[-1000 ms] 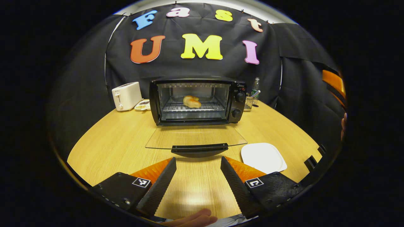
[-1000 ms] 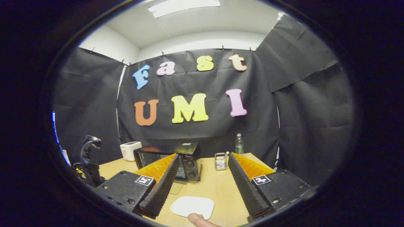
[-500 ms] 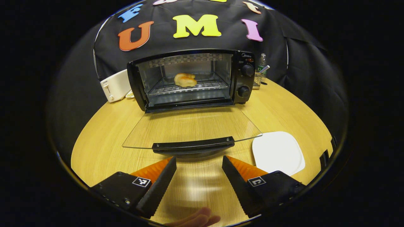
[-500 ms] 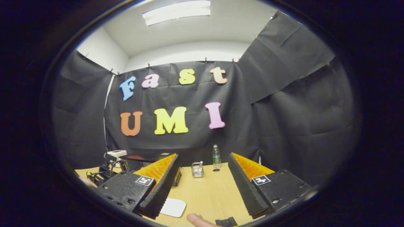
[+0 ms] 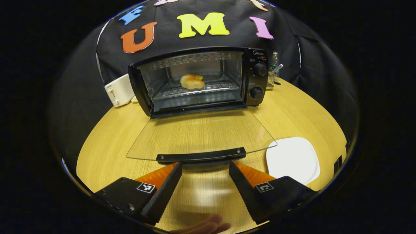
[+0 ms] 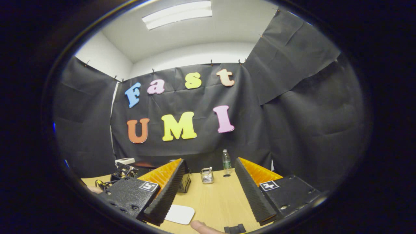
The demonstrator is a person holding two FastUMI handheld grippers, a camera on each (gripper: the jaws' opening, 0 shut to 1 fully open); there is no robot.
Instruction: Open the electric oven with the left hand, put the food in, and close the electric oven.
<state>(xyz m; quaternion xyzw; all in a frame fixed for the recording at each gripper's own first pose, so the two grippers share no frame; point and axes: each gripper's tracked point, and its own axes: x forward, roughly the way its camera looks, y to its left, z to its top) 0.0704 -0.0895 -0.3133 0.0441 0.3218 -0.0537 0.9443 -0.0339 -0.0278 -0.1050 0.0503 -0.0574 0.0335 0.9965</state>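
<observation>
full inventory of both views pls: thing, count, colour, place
electric oven: 1, black, back of table, open
door: 1, clear glass, black handle, lying flat
food: 1, golden, on oven rack
plate: 1, white, right of door
toaster: 1, white, left of oven
bottle: 1, clear, back right
wire holder: 1, metal, beside bottle
table: 1, light wood
left gripper: 1, open, just before door handle
right gripper: 1, open, above table

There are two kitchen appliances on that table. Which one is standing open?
The black oven: its glass door lies folded down flat toward the left gripper, with the food on the rack inside. The white toaster beside it has no door.
</observation>
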